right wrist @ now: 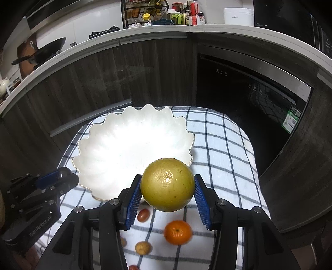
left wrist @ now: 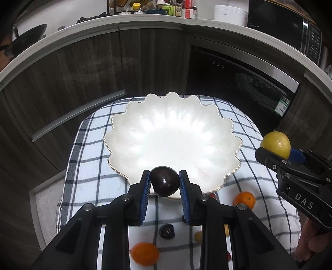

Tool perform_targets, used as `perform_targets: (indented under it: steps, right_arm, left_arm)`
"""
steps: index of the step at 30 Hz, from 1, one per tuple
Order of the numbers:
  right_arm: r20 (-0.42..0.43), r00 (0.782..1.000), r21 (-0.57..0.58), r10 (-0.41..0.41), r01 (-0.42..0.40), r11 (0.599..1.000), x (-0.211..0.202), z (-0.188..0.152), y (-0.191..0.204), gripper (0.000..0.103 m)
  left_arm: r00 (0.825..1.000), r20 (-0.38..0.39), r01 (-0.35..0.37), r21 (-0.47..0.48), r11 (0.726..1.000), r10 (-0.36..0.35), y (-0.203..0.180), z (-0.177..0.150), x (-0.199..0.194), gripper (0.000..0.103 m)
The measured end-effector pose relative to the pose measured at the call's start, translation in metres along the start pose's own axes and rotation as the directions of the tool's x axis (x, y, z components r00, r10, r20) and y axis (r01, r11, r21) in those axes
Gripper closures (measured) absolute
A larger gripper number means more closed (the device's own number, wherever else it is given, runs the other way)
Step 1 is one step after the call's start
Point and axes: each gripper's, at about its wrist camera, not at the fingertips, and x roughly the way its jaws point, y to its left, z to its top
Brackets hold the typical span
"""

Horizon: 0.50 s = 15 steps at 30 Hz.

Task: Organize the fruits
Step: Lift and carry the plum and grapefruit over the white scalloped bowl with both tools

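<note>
The left gripper (left wrist: 164, 184) is clamped on a dark plum (left wrist: 164, 183) and the right gripper (right wrist: 167, 188) on a yellow-green citrus (right wrist: 167, 183), both held above the near rim of the empty white scalloped bowl (left wrist: 128, 133), apparently for dropping in; oranges (left wrist: 145, 256) wait on the checked cloth (left wrist: 87, 166) nearer the front edge.

counter: wok (right wrist: 48, 48) – spice rack (right wrist: 145, 13) | white cooker (right wrist: 238, 15) | microwave (left wrist: 290, 29) | below: dark oven (right wrist: 249, 91)
</note>
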Motion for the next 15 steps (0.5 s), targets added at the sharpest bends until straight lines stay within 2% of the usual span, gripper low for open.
perform_targets:
  steps: [15]
  right_arm:
    - [-0.032, 0.999, -0.008, -0.030, 0.030, 1.000, 0.042, 0.020, 0.004, 0.053]
  left_arm:
    - [0.999, -0.033, -0.009, -0.022, 1.000, 0.008, 0.019, 0.016, 0.040, 0.075]
